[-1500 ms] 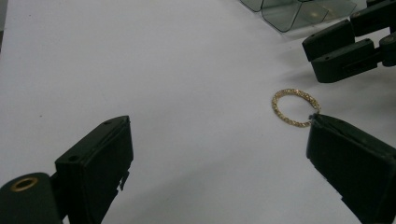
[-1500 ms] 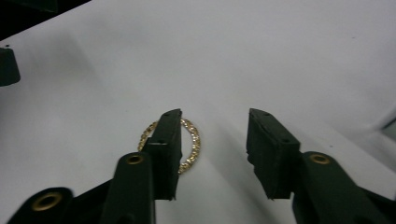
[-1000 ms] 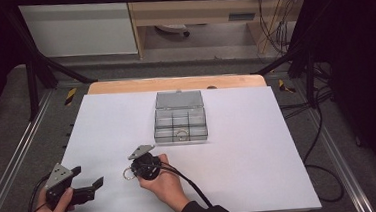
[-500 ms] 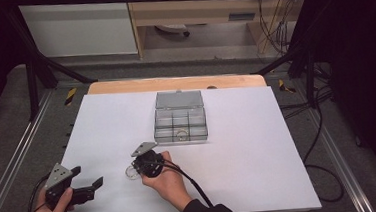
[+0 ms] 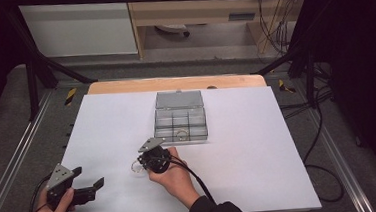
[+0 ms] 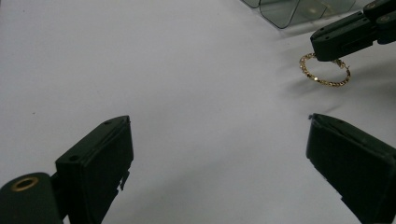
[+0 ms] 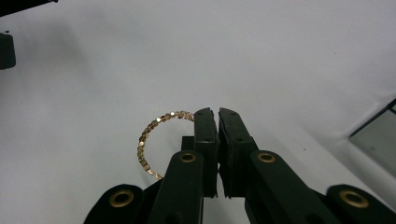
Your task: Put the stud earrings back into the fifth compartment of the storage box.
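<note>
Your right gripper [image 7: 217, 114] has its jaws pressed together on a thin gold ring-shaped bracelet of small glittering links [image 7: 150, 140], which sticks out to one side of the jaws just over the white table sheet [image 5: 259, 146]. It sits a little in front of the clear plastic compartment box with its lid open [image 5: 180, 122]. Your left gripper [image 6: 219, 140] rests near the table's front left corner, jaws spread wide with nothing between them. Since a second ago, your right hand [image 5: 173, 174] has shifted slightly toward the box; the left has stayed put.
</note>
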A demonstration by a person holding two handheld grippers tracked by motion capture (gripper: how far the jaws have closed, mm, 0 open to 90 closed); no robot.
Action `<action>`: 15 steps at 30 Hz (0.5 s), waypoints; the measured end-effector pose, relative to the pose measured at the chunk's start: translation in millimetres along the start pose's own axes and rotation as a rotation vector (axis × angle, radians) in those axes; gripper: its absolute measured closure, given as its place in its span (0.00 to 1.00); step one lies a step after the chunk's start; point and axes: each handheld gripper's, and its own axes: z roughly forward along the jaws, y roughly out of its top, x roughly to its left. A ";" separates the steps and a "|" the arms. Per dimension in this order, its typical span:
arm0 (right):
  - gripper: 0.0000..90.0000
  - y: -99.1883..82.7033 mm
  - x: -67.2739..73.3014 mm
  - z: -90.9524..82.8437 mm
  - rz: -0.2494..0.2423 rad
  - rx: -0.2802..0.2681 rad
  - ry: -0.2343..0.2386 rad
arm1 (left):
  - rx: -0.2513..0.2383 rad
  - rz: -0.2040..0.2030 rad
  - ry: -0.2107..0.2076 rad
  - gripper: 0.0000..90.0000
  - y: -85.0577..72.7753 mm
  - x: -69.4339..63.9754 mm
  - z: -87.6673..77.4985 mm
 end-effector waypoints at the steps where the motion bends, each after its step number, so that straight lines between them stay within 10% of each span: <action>1: 0.97 0.1 -0.8 -0.6 -0.007 -0.003 -0.001 | 0.004 0.001 -0.003 0.09 -0.2 -0.4 0.3; 15: 0.97 -2.7 -18.5 -17.7 -0.030 -0.067 0.001 | -0.004 -0.041 0.033 0.09 -2.2 4.7 2.1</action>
